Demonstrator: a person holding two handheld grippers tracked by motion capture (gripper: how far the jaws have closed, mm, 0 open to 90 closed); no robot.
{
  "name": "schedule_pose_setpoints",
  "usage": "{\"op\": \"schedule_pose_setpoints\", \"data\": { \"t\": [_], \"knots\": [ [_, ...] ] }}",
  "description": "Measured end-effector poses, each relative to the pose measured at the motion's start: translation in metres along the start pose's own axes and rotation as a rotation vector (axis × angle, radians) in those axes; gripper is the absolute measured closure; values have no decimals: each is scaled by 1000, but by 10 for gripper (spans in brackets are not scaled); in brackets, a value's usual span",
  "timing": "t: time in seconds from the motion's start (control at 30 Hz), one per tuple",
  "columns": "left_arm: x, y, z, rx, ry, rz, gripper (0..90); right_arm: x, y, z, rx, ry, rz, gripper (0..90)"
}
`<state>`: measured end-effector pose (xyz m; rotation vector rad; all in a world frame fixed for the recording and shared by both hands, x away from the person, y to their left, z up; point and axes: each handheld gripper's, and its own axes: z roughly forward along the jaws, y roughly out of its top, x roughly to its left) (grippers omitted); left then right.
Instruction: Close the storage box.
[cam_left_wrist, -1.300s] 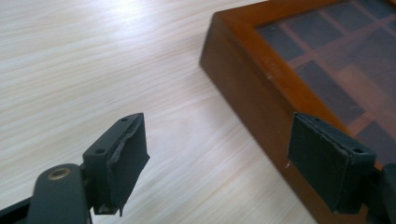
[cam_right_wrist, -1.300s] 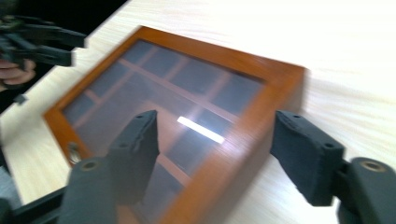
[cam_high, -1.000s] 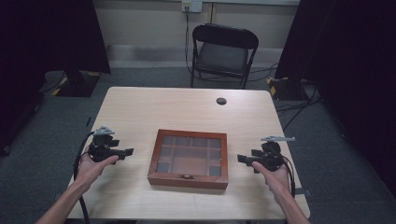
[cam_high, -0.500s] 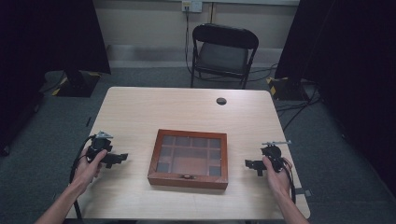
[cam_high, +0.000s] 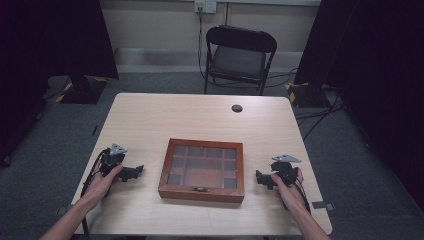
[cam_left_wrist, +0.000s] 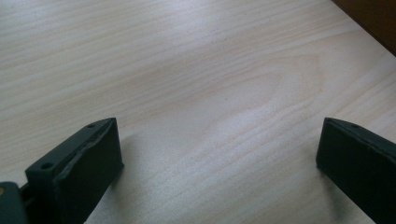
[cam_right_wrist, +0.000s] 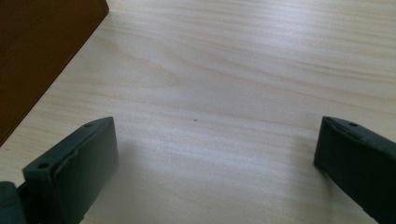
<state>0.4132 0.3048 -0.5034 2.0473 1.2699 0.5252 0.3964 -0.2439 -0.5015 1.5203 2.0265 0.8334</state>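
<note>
Both grippers (cam_high: 134, 173) (cam_high: 261, 178) apparently wide — beside box (cam_high: 202, 170)

We see a black folding chair (cam_high: 240, 55) at top centre, grey carpet (cam_high: 360, 165) around the table, and dark curtains (cam_high: 380, 50) on both sides.

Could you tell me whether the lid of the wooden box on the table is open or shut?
Shut: the wooden box lies flat on the table, its glass-paned lid down with the compartments visible through it and the front clasp closed against the edge.
</note>
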Motion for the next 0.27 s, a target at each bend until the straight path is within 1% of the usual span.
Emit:
{"op": "schedule_pose_setpoints", "data": {
  "t": [0.27],
  "knots": [
    [0, 0, -1, 3, 10, 6, 0, 0, 0, 0, -1, -2, 4, 0]
  ]
}}
